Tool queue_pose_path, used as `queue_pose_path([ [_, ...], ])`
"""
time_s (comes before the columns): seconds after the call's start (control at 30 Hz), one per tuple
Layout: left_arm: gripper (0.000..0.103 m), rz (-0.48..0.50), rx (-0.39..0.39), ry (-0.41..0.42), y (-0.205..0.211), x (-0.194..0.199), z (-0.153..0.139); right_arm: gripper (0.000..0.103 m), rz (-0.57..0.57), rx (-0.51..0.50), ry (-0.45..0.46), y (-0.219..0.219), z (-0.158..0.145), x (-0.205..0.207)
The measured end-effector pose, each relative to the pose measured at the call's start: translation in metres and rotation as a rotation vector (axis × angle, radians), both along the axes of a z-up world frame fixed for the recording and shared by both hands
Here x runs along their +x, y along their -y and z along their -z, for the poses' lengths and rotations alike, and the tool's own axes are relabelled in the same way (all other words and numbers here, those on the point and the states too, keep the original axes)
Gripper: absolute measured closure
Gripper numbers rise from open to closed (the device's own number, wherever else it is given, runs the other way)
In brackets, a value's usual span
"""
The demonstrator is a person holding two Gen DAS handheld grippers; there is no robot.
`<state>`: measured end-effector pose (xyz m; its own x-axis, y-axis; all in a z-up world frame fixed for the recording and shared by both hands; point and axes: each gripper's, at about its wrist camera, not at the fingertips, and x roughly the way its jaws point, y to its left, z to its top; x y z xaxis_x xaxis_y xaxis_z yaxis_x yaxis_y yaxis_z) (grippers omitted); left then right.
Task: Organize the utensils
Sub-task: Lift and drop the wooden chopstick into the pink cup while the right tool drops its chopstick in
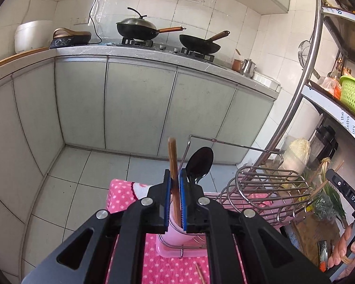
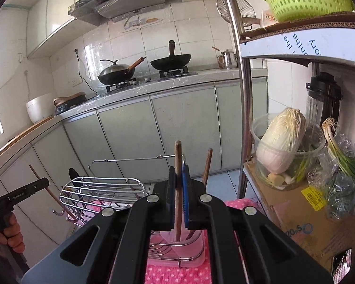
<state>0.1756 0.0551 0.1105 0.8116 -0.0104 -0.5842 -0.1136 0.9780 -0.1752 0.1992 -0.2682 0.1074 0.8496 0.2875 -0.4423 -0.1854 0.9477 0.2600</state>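
My left gripper is shut on a brown wooden chopstick that stands upright with its lower end in a pink utensil cup. A black spoon stands in the cup just right of it. My right gripper is shut on another wooden chopstick, also upright with its lower end in a pink cup. A second chopstick leans in that cup to the right. The left gripper also shows at the left edge of the right wrist view.
A wire dish rack stands on the pink dotted cloth. A loose chopstick lies on the cloth. A steel shelf post rises at right, with a cabbage, scallions and a blender on the shelf. Grey cabinets lie beyond.
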Motion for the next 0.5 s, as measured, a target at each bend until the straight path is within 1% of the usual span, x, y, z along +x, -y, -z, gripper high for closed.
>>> queue_pose_path([
  [0.1, 0.096, -0.006, -0.01, -0.022, 0.0, 0.001, 0.008, 0.098, -0.005, -0.009, -0.018, -0.002, 0.007, -0.001],
  [0.2, 0.09, -0.001, -0.073, -0.055, -0.006, 0.0, 0.013, 0.097, -0.001, -0.011, -0.033, 0.0, 0.011, 0.001],
  [0.23, 0.086, -0.001, -0.098, -0.058, -0.008, -0.001, 0.013, 0.097, -0.004, -0.006, -0.043, 0.001, 0.012, 0.001],
  [0.27, 0.081, -0.002, -0.117, -0.055, -0.011, -0.003, 0.013, 0.097, -0.007, 0.0, -0.051, 0.003, 0.012, 0.001],
  [0.37, 0.079, -0.016, -0.13, -0.029, -0.015, -0.013, 0.008, 0.096, -0.009, 0.011, -0.048, 0.007, 0.008, -0.003],
  [0.4, 0.079, -0.017, -0.129, -0.017, -0.015, -0.017, 0.006, 0.095, -0.01, 0.014, -0.043, 0.008, 0.006, -0.006],
  [0.47, 0.078, -0.017, -0.123, 0.0, -0.015, -0.025, 0.002, 0.086, -0.013, 0.021, -0.03, 0.011, 0.003, -0.012],
  [0.5, 0.078, -0.017, -0.12, 0.005, -0.014, -0.028, 0.0, 0.08, -0.011, 0.025, -0.022, 0.012, 0.001, -0.016],
])
